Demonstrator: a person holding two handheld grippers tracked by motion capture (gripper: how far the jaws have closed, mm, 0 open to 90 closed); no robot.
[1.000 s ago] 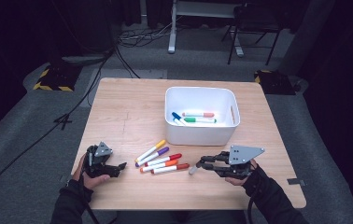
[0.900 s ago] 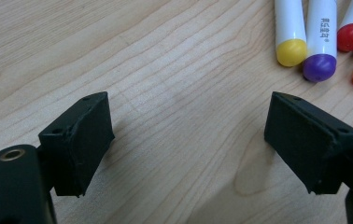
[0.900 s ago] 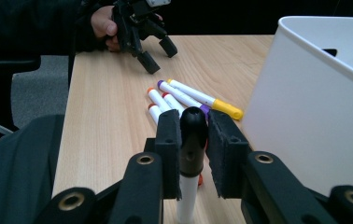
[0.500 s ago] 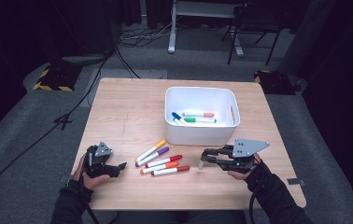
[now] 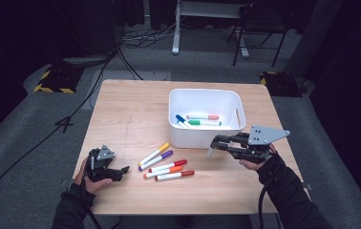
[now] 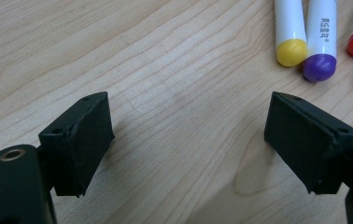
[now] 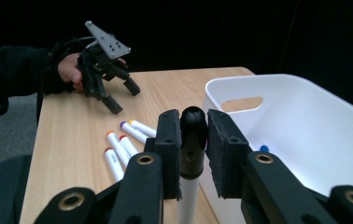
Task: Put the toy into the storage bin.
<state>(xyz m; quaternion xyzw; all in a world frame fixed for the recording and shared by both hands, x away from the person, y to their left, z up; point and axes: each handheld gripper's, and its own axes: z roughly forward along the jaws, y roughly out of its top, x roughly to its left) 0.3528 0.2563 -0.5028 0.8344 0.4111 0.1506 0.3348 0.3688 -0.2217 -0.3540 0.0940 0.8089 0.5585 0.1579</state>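
a pale wooden bench (image 5: 131,114) is standing on grey floor (image 5: 21,143) in a dark room, with cables (image 5: 135,38) trailing behind it, a hazard-striped block (image 5: 54,78) sitting at far left and a chair (image 5: 257,24) standing at the back. the right hand-held gripper (image 7: 193,135) is clamping a black-capped marker (image 7: 192,140), which is hanging upright just outside the white bin's (image 5: 178,131) front wall, above the bench. the left hand-held gripper (image 6: 188,135) is resting wide over bare wood, near five loose markers (image 5: 164,164).
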